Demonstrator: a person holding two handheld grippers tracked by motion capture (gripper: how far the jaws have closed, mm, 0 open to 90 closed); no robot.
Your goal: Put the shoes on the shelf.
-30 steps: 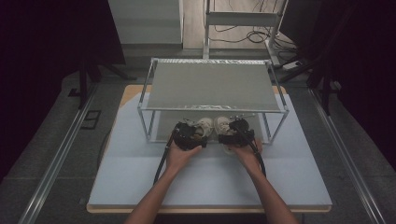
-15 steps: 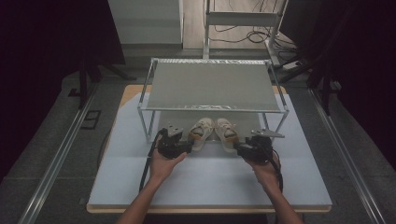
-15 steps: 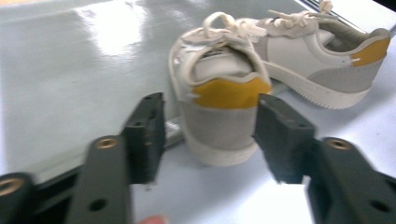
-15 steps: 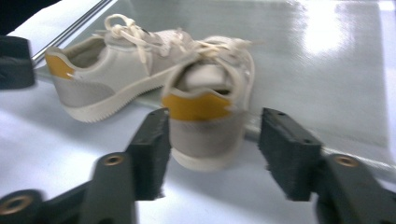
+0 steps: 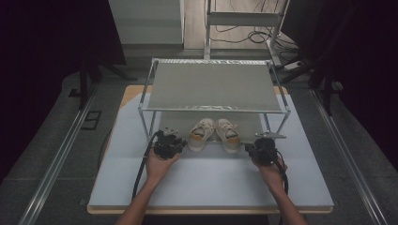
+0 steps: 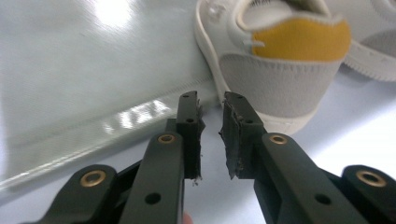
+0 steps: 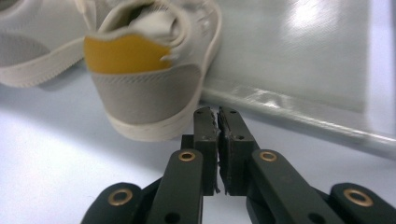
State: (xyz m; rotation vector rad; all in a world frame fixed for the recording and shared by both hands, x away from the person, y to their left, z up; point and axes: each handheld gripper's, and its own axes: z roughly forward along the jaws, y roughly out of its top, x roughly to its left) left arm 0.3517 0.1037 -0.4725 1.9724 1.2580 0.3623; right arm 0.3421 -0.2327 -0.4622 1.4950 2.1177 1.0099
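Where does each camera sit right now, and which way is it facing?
High view: above the person's side, looking forward and down at grey two-tier metal rack; forearms, left gripper, right gripper show.
Left gripper view: rides the gripper, black jaws nearly shut, facing left cream yellow-heeled sneaker.
Right gripper view: shut jaws, facing right cream yellow-heeled sneaker.
Shared: both sneakers.

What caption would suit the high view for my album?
Two hand-held tongs, left and right, empty and shut, flank a pair of cream sneakers at the lower shelf of a metal rack.
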